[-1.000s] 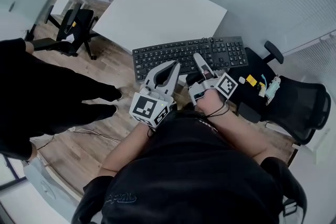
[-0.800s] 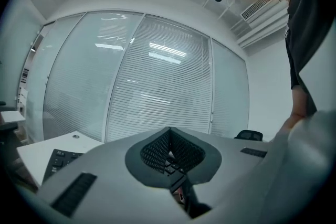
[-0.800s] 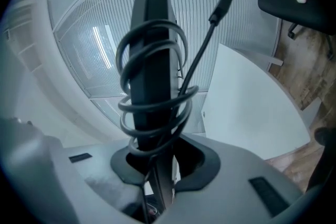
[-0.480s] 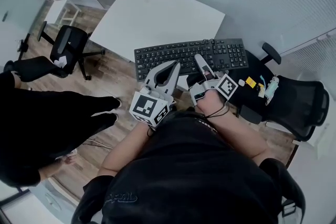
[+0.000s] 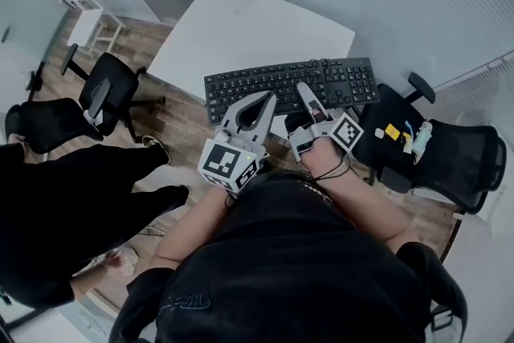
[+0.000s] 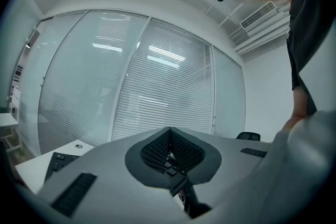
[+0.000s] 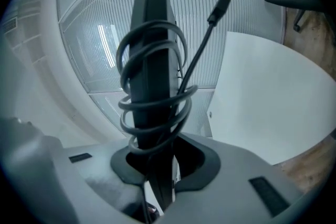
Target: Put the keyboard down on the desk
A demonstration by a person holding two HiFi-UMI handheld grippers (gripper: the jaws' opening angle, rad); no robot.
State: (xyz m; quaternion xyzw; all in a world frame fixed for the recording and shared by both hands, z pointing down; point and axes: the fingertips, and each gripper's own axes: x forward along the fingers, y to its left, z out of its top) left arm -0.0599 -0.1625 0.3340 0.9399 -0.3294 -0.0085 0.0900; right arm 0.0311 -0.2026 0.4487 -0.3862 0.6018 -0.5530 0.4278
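I hold the keyboard near the desk.
Right gripper clamps it; left gripper jaws meet tip to tip at its edge.

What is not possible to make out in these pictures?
Head view: keyboard near edge, under left gripper and right gripper.
Left gripper view: whether its shut jaws touch the keys; its body hides this.
Right gripper view: the keys; the keyboard stands edge-on.
Head view: items on the chair, too small.
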